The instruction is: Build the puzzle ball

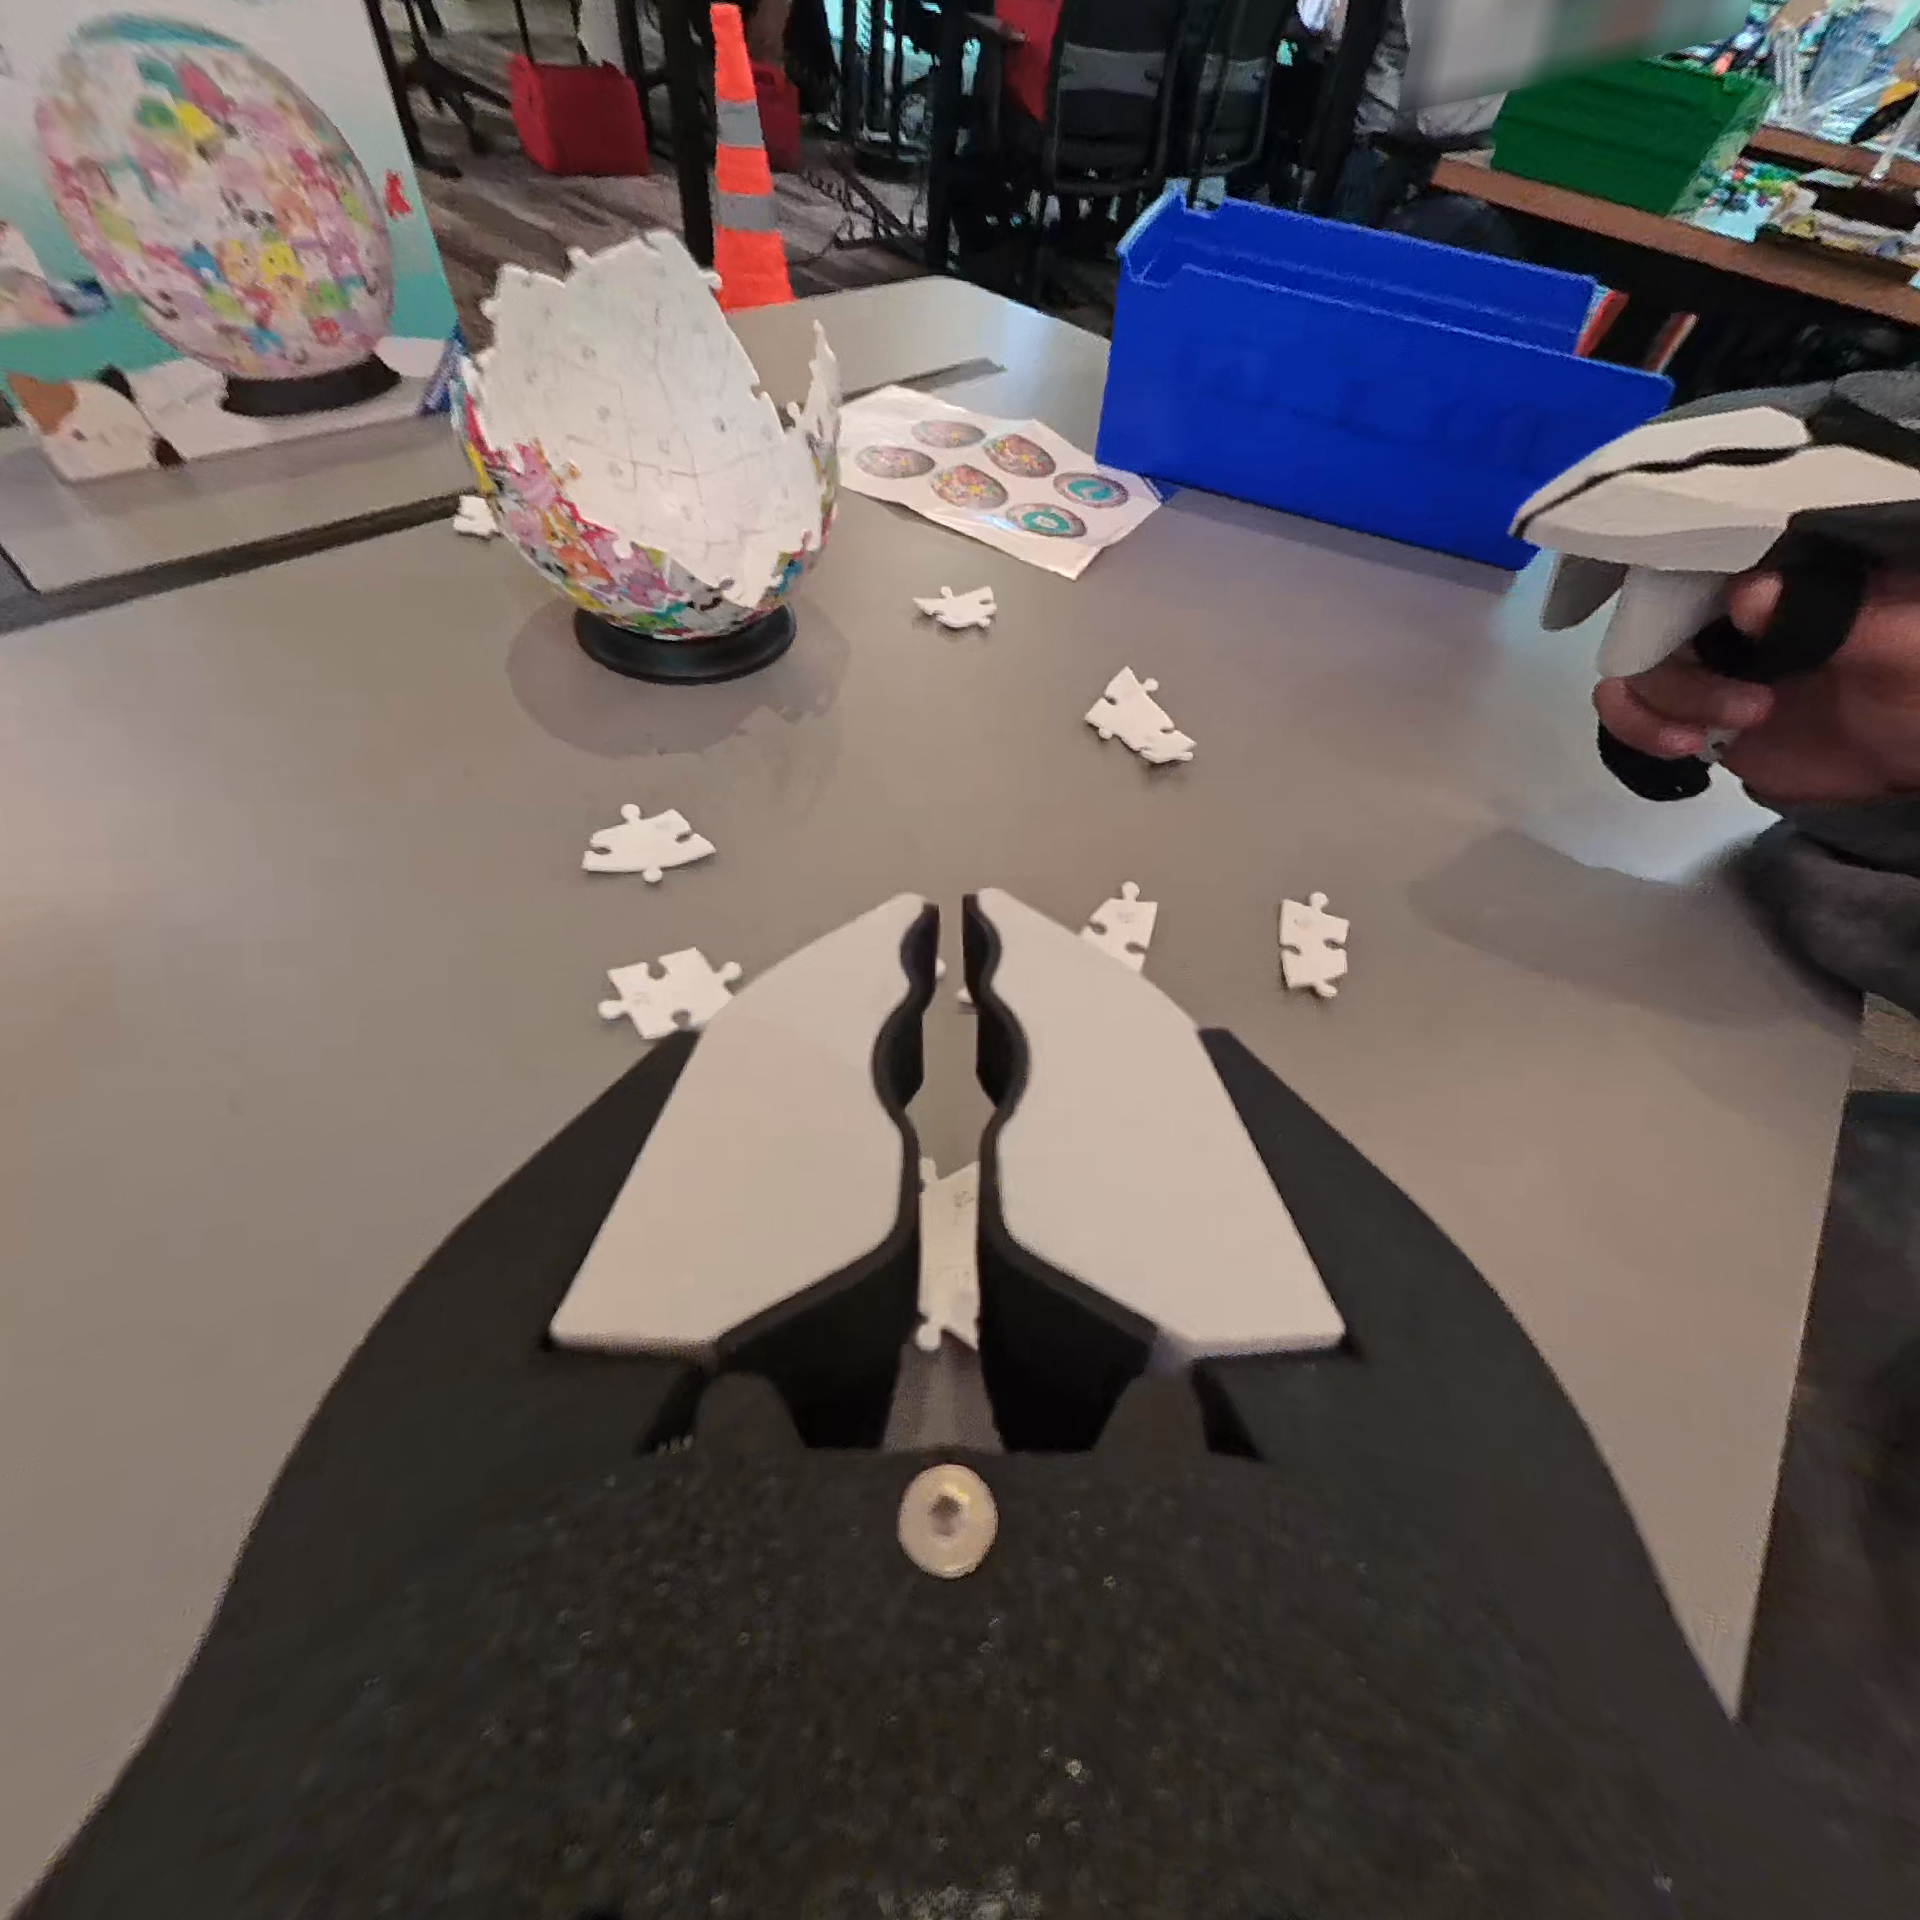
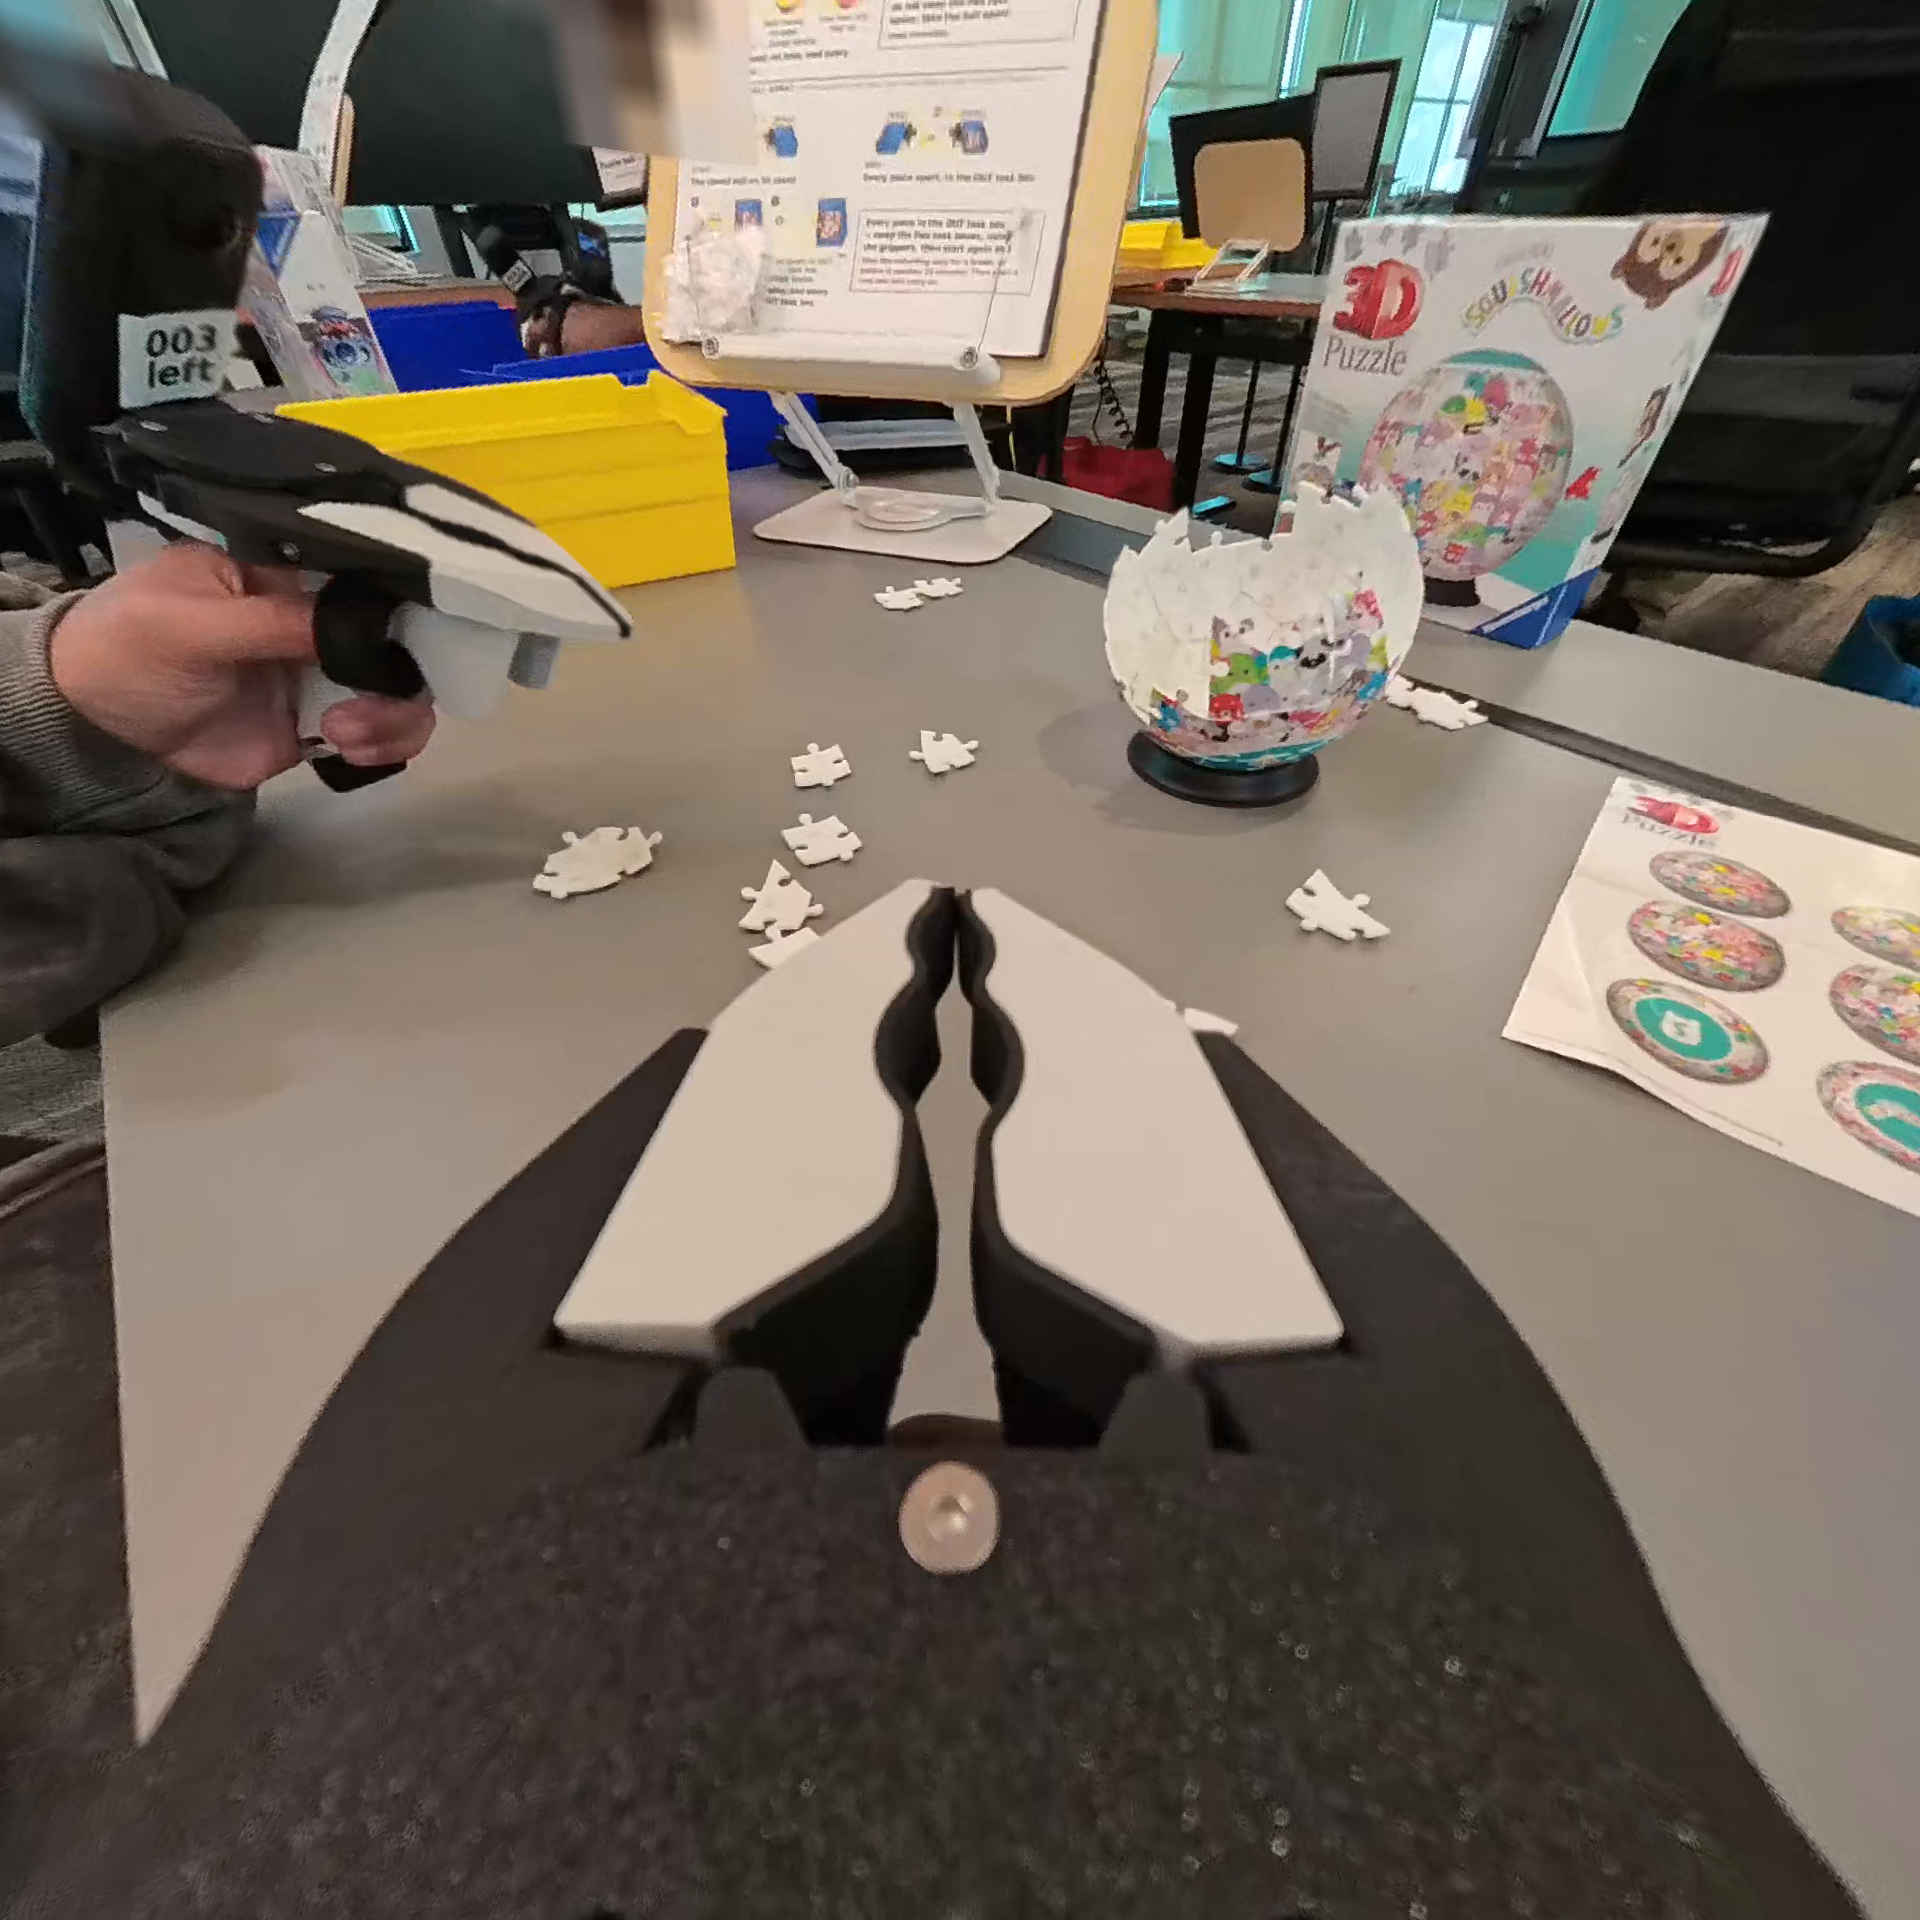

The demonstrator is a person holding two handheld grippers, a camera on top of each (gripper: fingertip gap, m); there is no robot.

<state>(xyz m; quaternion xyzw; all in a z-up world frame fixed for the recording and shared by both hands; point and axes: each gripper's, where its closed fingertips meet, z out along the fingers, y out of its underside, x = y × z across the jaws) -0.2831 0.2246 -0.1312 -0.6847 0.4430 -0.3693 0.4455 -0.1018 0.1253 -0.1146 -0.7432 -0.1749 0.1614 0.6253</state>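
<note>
Our grippers: the left gripper [image 1: 948, 906] and right gripper [image 2: 954, 896] have light grey fingers with wavy black pads, black bodies, a silver screw [image 1: 947, 1520], plus grey knit sleeves [image 2: 62, 748].

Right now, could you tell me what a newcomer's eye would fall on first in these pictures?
The half-built puzzle ball stands out first, an open white shell with colourful outsides on a black stand at the far left of the grey table. Loose white pieces lie scattered in front of it. Behind it, the puzzle box stands upright, and a blue bin sits at the table's far right.
</note>
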